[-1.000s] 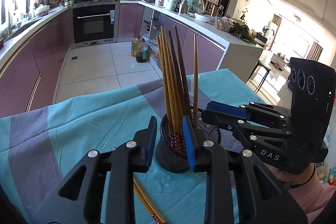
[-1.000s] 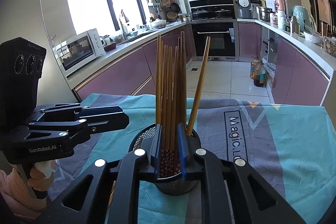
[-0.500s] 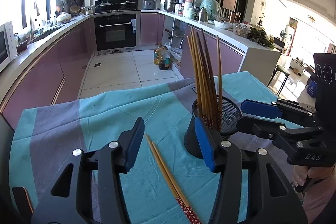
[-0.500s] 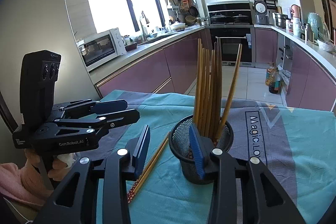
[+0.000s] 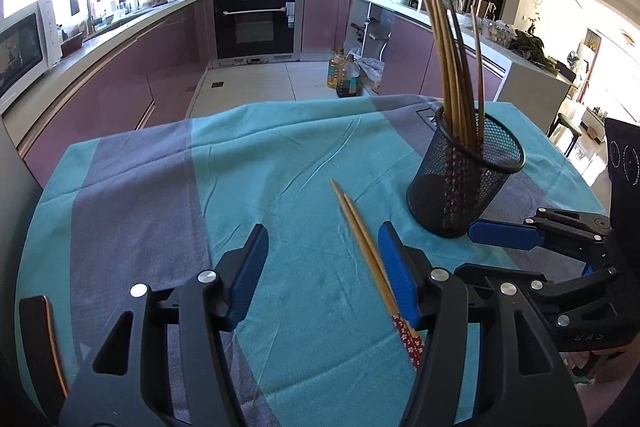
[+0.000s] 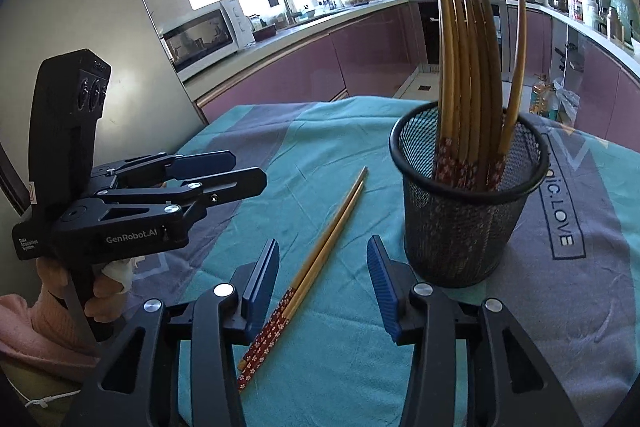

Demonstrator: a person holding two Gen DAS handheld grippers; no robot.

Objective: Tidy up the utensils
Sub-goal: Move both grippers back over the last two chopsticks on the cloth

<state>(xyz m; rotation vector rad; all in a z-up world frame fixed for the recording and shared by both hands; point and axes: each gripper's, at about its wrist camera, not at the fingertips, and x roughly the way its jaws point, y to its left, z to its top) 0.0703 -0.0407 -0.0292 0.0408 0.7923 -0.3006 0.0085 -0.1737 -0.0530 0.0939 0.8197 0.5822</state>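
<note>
A black mesh cup (image 5: 464, 179) (image 6: 464, 207) stands on the table and holds several wooden chopsticks (image 5: 452, 67) (image 6: 468, 75) upright. A loose pair of chopsticks (image 5: 368, 251) (image 6: 320, 251) with red flowered ends lies flat on the cloth to the cup's left. My left gripper (image 5: 320, 267) is open and empty, its right finger beside the loose pair. My right gripper (image 6: 322, 283) is open and empty, with the loose pair lying between its fingers. Each gripper shows in the other's view, the right (image 5: 532, 231) and the left (image 6: 224, 175).
The table is covered by a teal and grey striped cloth (image 5: 248, 163) (image 6: 592, 267). Behind it is a kitchen floor with purple cabinets (image 5: 132, 83), an oven (image 5: 256, 23) and oil bottles (image 5: 344, 75). A microwave (image 6: 204, 35) stands on the counter at left.
Both grippers have opened and drawn back from the mesh cup. The chopsticks the right one was shut around now stand free in the cup. The loose pair now lies in front of both.
</note>
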